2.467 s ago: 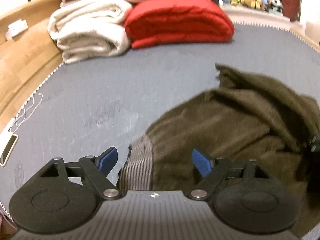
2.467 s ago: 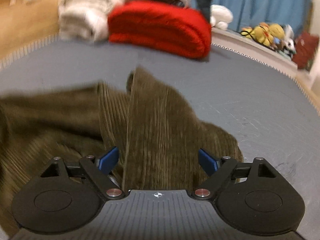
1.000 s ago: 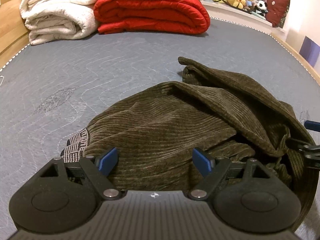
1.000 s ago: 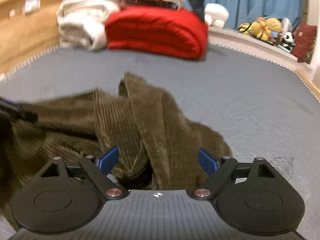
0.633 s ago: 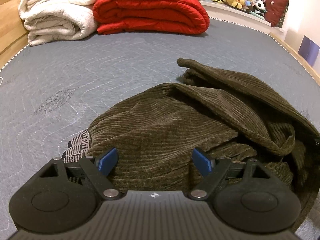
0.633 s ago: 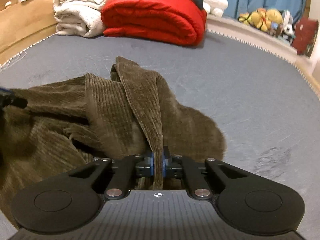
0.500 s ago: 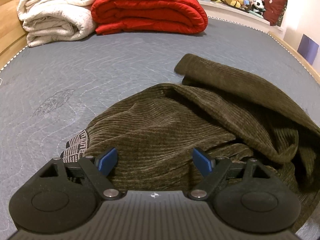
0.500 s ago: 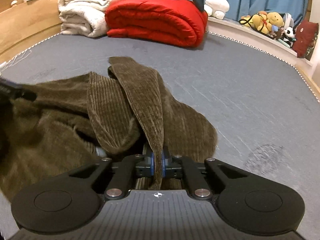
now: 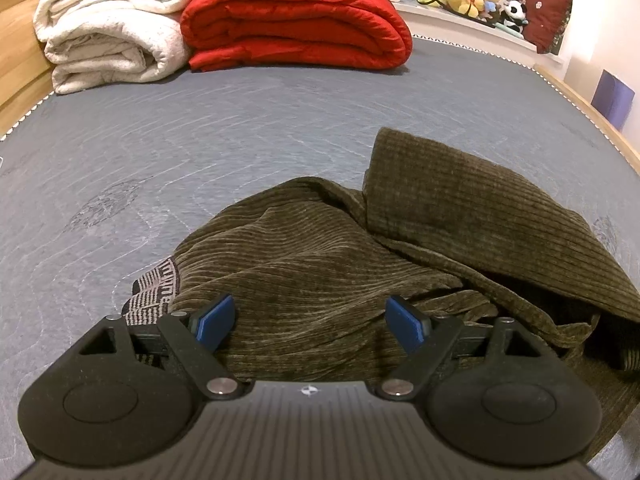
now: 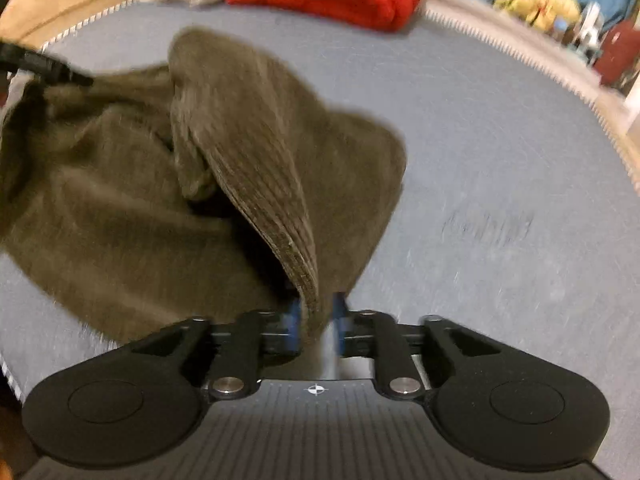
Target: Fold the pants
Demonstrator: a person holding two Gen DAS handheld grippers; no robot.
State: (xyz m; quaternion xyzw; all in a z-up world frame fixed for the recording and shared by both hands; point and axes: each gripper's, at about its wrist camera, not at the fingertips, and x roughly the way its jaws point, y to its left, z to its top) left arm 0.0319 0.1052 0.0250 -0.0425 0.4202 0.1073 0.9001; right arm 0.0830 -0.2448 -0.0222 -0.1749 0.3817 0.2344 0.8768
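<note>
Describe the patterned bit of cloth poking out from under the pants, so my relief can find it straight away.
Start at the grey quilted mattress and find the olive corduroy pants heaped at its near end. At the heap's near left edge, just beyond the left hand-held gripper, a small flap peeks out. It alone is printed with fine black-and-white stripes and a key-like border, not plain ribbed olive.

Olive-brown ribbed corduroy pants (image 9: pixel 312 272) with a black-and-white patterned waistband lining (image 9: pixel 154 292); grey-blue quilted mattress (image 9: pixel 200 140) edged in white stitching; bright red folded duvet (image 9: pixel 296 20); cream folded blanket (image 9: pixel 112 28); black left gripper (image 9: pixel 308 322) and right gripper (image 10: pixel 316 320) with blue pads
</note>
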